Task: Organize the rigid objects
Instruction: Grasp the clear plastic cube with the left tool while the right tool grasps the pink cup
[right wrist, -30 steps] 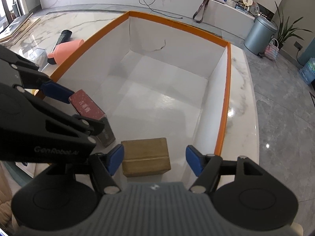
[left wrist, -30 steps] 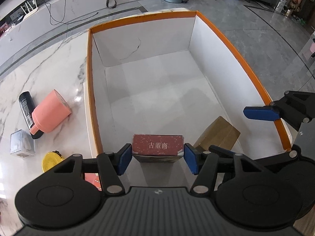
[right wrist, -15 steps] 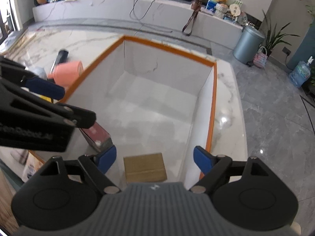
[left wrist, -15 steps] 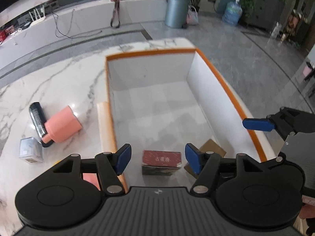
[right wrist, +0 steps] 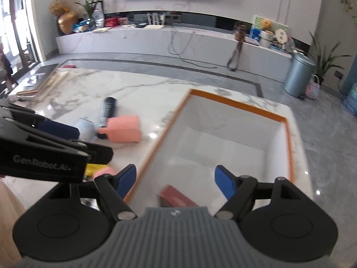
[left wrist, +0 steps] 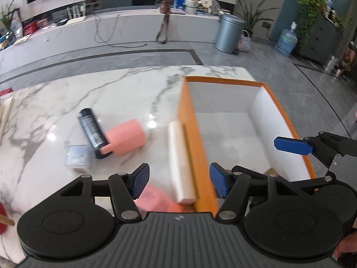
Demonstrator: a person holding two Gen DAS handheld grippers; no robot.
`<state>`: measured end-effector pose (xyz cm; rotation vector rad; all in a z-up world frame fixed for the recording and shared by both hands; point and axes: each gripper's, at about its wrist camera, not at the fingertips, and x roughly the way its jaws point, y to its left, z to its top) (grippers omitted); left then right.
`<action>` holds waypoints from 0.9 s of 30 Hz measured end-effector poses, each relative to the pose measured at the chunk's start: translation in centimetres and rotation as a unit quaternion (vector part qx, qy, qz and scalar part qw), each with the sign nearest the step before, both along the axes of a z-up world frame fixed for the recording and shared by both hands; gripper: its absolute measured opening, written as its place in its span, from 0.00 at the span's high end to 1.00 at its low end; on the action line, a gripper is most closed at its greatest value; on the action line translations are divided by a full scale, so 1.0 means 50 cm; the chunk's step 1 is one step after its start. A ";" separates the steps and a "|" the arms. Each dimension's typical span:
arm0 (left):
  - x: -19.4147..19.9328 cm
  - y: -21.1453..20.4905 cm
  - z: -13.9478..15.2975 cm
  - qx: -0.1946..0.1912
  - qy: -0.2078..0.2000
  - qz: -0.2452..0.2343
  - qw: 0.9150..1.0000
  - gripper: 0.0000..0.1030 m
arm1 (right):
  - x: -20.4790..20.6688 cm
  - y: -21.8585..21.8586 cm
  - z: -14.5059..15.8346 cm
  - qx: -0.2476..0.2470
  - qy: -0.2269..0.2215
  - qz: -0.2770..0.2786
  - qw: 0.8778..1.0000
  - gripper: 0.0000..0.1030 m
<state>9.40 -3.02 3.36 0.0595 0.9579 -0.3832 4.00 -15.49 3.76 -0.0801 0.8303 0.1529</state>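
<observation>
Orange-rimmed white cardboard box (right wrist: 287, 134) on marble table (left wrist: 55, 102): dark-red rectangular box (right wrist: 176, 197) inside, near end. Pink cup (left wrist: 127, 137) and black cylinder (left wrist: 91, 129) lie left, outside. Left gripper (left wrist: 179, 183) and right gripper (right wrist: 175, 181) both spread, holding nothing.

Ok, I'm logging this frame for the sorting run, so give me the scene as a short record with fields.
left gripper: open, empty, above the box's left wall
right gripper: open, empty, over the box
box: orange-edged, white inside, on marble table
in box: dark red box
on table: pink cup lying touching black can; cream roll beside box wall; small clear box
</observation>
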 end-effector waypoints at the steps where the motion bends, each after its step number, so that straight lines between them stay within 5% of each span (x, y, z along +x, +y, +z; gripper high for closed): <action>1: 0.000 0.014 0.001 -0.001 0.000 0.005 1.000 0.29 | 0.002 0.017 0.000 0.002 0.000 0.007 1.000 0.25; 14: 0.029 0.185 -0.042 -0.011 0.021 0.081 0.996 0.33 | 0.073 0.165 -0.051 0.026 0.036 0.052 0.998 0.40; 27: 0.113 0.304 -0.111 -0.009 0.018 0.149 0.989 0.34 | 0.199 0.222 -0.124 0.031 0.068 0.041 0.996 0.40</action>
